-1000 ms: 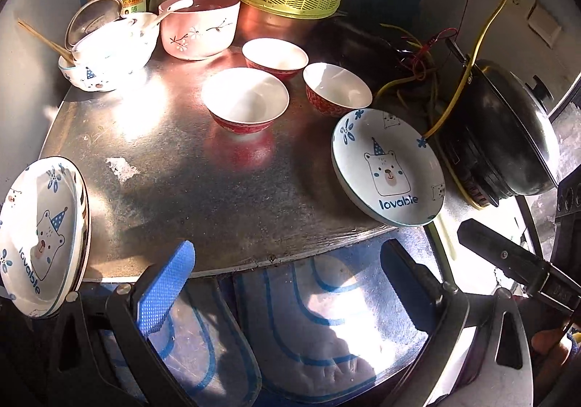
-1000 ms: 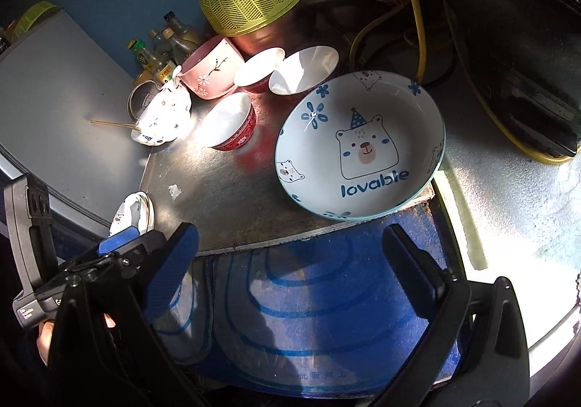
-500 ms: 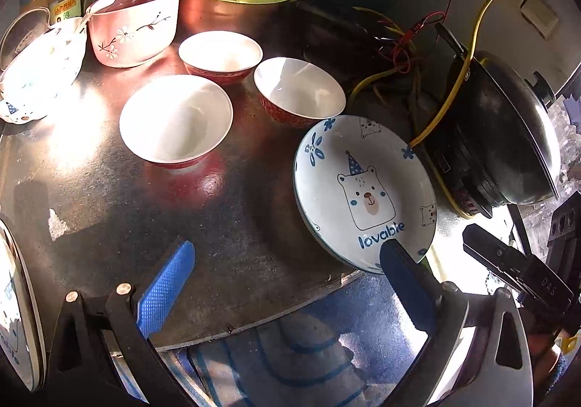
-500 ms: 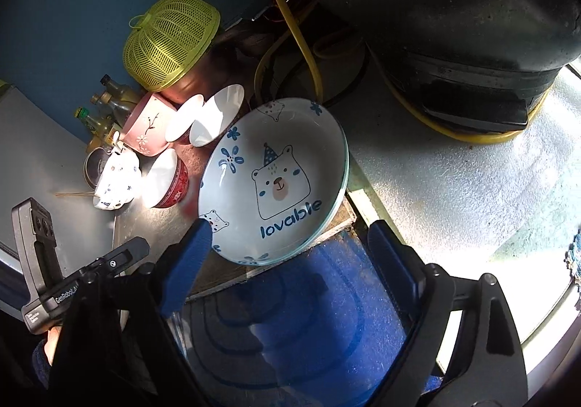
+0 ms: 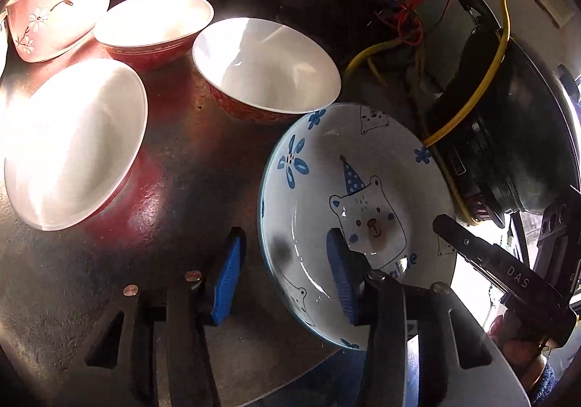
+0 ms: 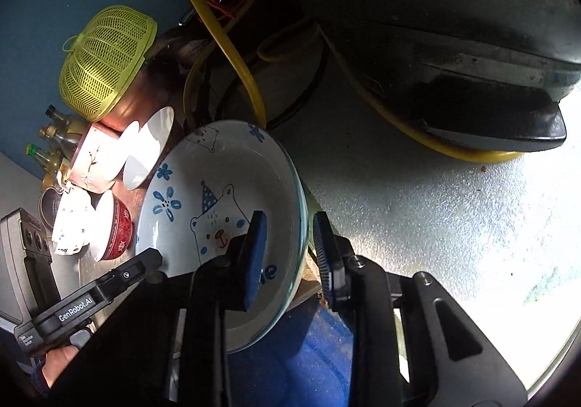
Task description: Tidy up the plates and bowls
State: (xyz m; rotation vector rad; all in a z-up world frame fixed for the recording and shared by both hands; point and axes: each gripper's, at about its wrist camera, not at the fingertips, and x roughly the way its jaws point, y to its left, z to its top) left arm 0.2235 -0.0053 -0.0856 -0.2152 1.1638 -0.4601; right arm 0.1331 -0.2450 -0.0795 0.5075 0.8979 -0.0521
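A white bear plate (image 5: 356, 189) with blue flowers lies at the right edge of the metal table (image 5: 72, 280). My left gripper (image 5: 285, 280) straddles its left rim, one finger inside the plate, one outside, jaws still apart. My right gripper (image 6: 287, 254) straddles the plate's right rim (image 6: 218, 167) the same way, jaws narrowed but not pressing. Three red bowls with white insides (image 5: 265, 65) stand behind the plate.
A pink flowered bowl (image 5: 61, 18) and a yellow mesh cover (image 6: 105, 58) stand at the back. A black cooker (image 6: 435, 25) with a yellow cable (image 5: 490, 62) sits right of the plate. Bottles (image 6: 54, 142) and a stacked white bowl (image 6: 69, 222) are far left.
Both grippers moved in on the bear plate and narrowed their jaws around its opposite rims. The left view lost sight of the plate stack at far left.
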